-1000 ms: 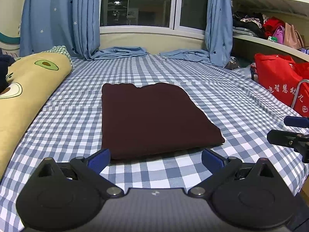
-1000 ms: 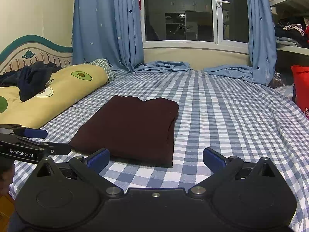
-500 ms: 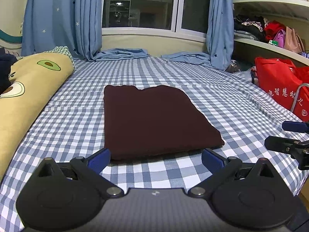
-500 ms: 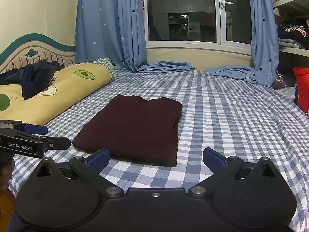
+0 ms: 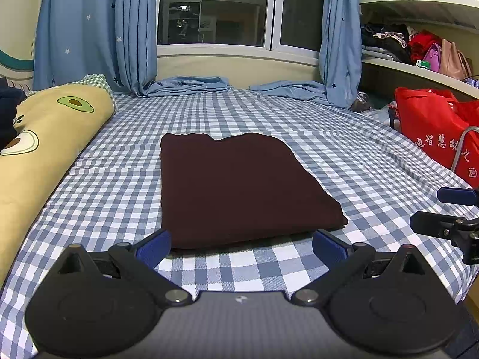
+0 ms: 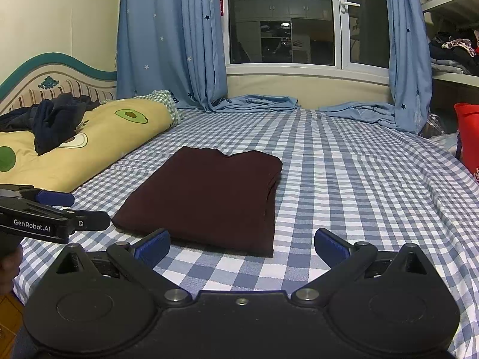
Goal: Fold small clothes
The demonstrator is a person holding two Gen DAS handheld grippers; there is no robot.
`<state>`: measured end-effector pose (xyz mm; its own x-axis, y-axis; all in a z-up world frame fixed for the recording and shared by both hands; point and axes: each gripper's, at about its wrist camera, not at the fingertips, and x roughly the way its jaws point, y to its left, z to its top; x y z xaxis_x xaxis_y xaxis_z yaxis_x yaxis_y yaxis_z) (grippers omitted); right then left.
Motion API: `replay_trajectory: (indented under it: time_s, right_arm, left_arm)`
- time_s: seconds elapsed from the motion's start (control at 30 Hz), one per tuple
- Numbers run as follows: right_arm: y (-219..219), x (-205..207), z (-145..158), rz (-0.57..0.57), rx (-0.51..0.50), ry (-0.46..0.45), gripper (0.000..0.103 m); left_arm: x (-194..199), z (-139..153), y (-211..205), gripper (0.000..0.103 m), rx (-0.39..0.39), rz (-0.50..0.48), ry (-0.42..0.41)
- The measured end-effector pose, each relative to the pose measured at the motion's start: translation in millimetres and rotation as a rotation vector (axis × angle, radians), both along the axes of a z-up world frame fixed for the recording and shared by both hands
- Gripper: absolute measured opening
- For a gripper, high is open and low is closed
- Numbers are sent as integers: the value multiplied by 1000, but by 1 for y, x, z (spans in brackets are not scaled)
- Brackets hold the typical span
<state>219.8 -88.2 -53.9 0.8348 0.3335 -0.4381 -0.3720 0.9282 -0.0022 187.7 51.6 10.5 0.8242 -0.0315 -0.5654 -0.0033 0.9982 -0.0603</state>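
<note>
A dark maroon garment (image 5: 236,185) lies folded into a flat rectangle on the blue-and-white checked bed (image 5: 344,149); the right wrist view shows the same garment (image 6: 209,194). My left gripper (image 5: 241,245) is open just short of the garment's near edge, nothing between its blue pads. My right gripper (image 6: 242,243) is open too, near the garment's near right corner, holding nothing. The right gripper (image 5: 443,212) shows at the right edge of the left wrist view, and the left gripper (image 6: 71,209) at the left edge of the right wrist view.
A yellow avocado-print pillow (image 5: 36,149) runs along the bed's left side, dark clothes (image 6: 57,119) piled on it. A red bag (image 5: 434,128) stands off the bed's right edge. Blue curtains (image 6: 170,45) pool by the window, and shelves (image 5: 419,45) hold clothes and bags.
Both grippers have drawn back and risen slightly from the folded garment. The garment has not moved.
</note>
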Motion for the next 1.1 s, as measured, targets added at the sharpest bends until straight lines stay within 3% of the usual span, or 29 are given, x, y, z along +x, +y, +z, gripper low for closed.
replay_trajectory:
  time_s: [0.73,0.93,1.1]
  right_arm:
    - [2,1,-2,15,-8,2,102]
    - [2,1,-2,16,-17,0,102]
    - [2,2,-3,15,-19,0,102]
  left_arm:
    - [2,0,0,102,21,2,7]
    - [-2,1,-7,102,110,7,-21]
    - [-4,2,-7,102,93,-5,-33]
